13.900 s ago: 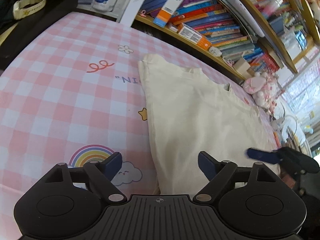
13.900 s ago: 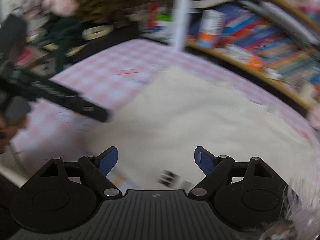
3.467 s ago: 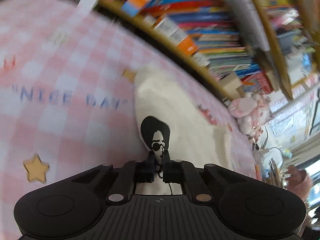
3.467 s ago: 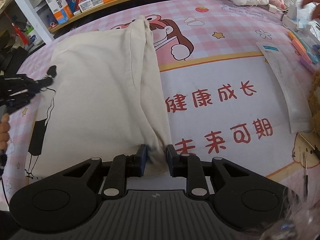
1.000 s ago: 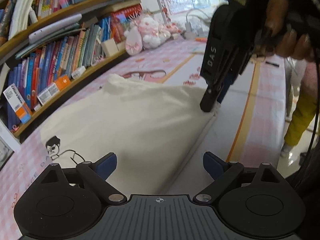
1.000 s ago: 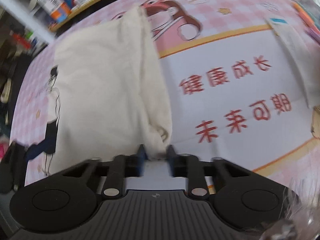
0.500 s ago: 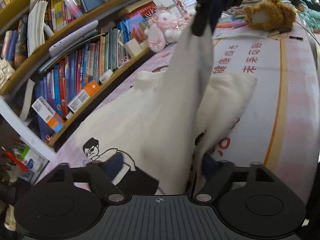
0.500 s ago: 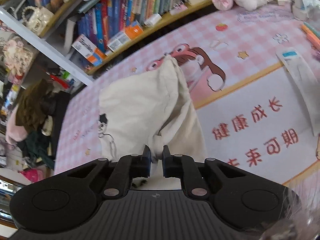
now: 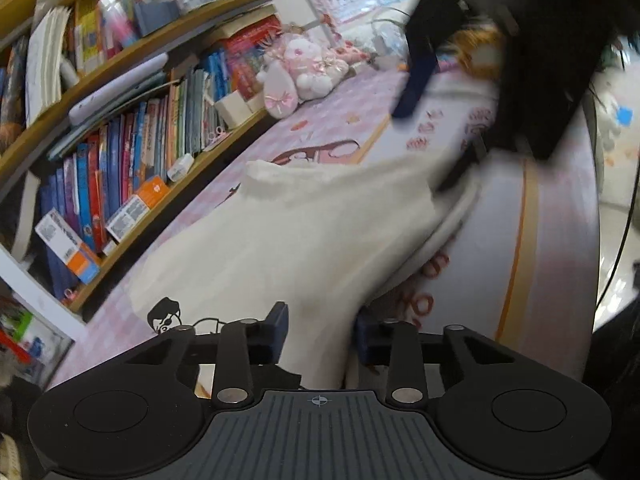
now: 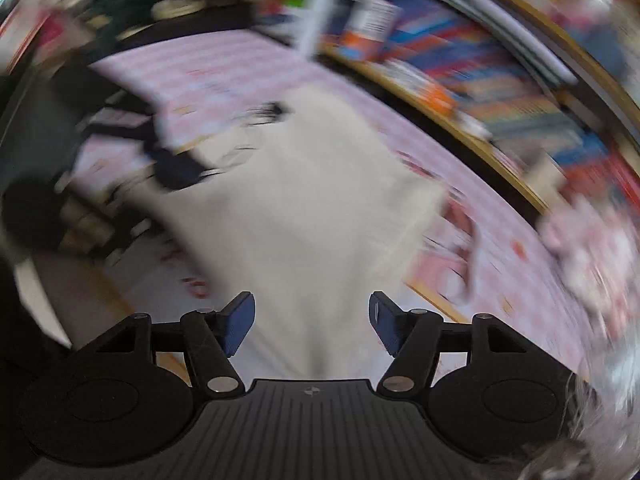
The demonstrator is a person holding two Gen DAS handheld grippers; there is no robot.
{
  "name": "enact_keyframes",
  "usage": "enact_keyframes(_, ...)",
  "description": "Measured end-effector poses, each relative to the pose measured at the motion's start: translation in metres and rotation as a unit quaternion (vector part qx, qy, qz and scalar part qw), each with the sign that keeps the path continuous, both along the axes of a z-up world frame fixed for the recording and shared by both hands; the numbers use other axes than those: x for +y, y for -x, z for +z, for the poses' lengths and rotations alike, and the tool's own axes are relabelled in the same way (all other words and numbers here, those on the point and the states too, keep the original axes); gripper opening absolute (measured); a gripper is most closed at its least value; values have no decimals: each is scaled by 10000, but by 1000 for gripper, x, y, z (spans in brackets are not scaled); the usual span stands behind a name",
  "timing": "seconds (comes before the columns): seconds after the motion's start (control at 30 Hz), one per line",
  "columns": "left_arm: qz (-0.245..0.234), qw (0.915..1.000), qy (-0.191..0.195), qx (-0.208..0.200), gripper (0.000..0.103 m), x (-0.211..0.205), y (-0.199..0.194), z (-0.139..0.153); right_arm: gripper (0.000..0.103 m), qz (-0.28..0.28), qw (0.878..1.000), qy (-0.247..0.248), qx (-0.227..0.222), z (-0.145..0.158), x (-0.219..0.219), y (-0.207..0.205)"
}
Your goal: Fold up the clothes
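1. While the right wrist view is heavily motion-blurred, the table (image 9: 560, 216) still reads clearly: pink check cloth with a white panel, an orange border and red characters.
2. Bookshelf (image 9: 120, 128) runs along the table's far edge, packed with upright books; same shelf shows as a smear in the right view (image 10: 460, 64).
3. Shirt (image 9: 304, 232), cream, lies on the table near the shelf side, in bunched layers, with a black cartoon head print at its left edge. In the right view it (image 10: 320, 208) spreads from between the fingers toward the shelf.
4. Left gripper (image 9: 320, 332): jaws partly closed, a fold of shirt sits between the blue pads. Gap remains; cannot tell whether the pads actually pinch the cloth.
5. Right gripper (image 10: 312, 322): jaws wide apart, nothing clamped, shirt beneath it. From the left view it (image 9: 416, 80) hangs above the shirt's far end, one blue finger pointing down, apart from the cloth.
6. Plush toys (image 9: 300, 68), pink and white, sit on the table beside the shelf's end.
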State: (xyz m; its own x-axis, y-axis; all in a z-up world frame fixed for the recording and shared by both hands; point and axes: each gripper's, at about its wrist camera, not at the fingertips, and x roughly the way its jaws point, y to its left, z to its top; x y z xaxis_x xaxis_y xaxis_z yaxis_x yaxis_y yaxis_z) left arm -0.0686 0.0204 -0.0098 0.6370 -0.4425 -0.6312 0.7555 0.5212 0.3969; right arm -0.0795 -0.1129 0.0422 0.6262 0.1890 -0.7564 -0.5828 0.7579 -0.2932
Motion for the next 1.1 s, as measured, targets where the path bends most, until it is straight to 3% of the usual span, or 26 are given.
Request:
enact_keyframes(0.17, 211, 9987, 297, 360, 32, 3, -18, 11, 56, 601, 9973, 373, -205, -29, 32, -4)
enact_keyframes(0.2, 226, 9987, 289, 367, 34, 3, -19, 11, 41, 670, 9958, 563, -284, -36, 37, -6)
enact_keyframes(0.23, 233, 9988, 253, 360, 35, 3, -18, 10, 8, 716, 9935, 809, -358, -43, 39, -9)
enact_keyframes(0.27, 222, 9990, 179, 344, 37, 3, -16, 8, 6, 766, 9913, 998, -381, -46, 40, -11)
enact_keyframes(0.53, 21, 9984, -557, 74, 36, 5, 4, -13, 6, 806, 9912, 840, -629, -9, 38, -20)
enact_keyframes(0.6, 32, 9981, -616, -29, 20, 8, 3, -12, 6, 841, 9908, 866, -611, -9, 38, -20)
enact_keyframes(0.7, 19, 9978, -623, -218, 7, 14, 0, -3, 6, 905, 9899, 936, -564, -13, 36, -17)
enact_keyframes(0.77, -68, 9974, -637, -329, 6, 17, -2, 4, 13, 961, 9880, 1062, -576, -20, 36, -14)
enact_keyframes(0.83, -200, 9965, -715, -377, 6, 17, -1, 8, 26, 1058, 9846, 1252, -602, -30, 34, -12)
enact_keyframes(1.1, -505, 9943, -911, -225, 6, 20, 0, 11, 25, 1461, 9617, 2229, -639, -65, 9, 3)
